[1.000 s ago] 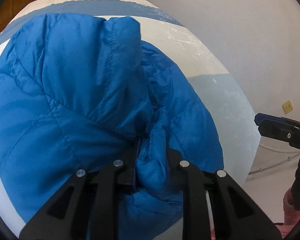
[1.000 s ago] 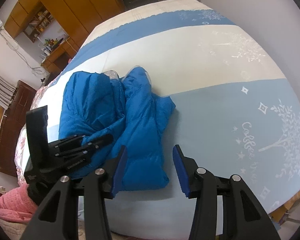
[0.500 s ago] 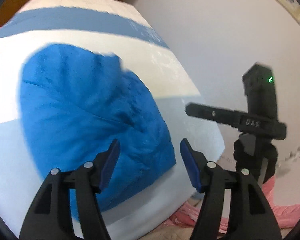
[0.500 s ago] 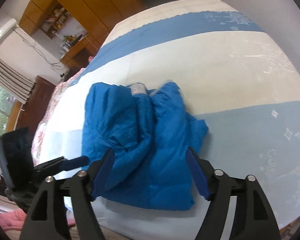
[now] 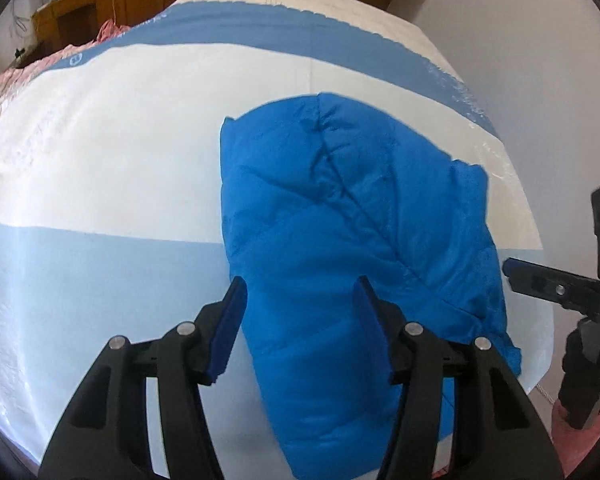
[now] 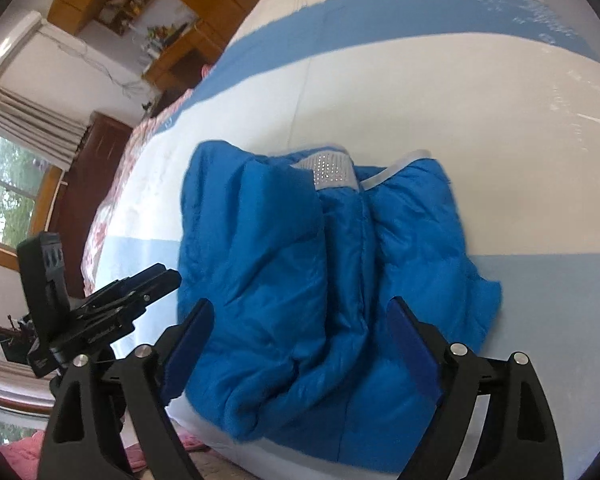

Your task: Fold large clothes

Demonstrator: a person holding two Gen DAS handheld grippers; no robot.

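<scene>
A bright blue puffer jacket (image 5: 352, 248) lies folded in a bundle near the bed's front edge; its silver mesh collar lining (image 6: 332, 170) shows at the far end. My left gripper (image 5: 300, 284) hovers above the jacket's near part, jaws apart and closing, pads clear of the cloth. My right gripper (image 6: 300, 304) hangs over the jacket's near edge, jaws wide and still opening, nothing pressed between them. Each gripper shows in the other's view: the right gripper (image 5: 556, 288) at the jacket's right side, the left gripper (image 6: 140, 292) at its left side.
The bed cover (image 5: 100, 160) has white, light blue and darker blue bands and drops off just below the jacket. A pink floral quilt (image 6: 112, 184) lies along the bed's left side. Wooden cabinets (image 6: 180, 56) stand beyond, a window (image 6: 8, 196) at left, and a white wall (image 5: 520, 32) at right.
My left gripper let go of the jacket fold it was shut on, drew back and rose. My right gripper opened wider and moved in over the jacket.
</scene>
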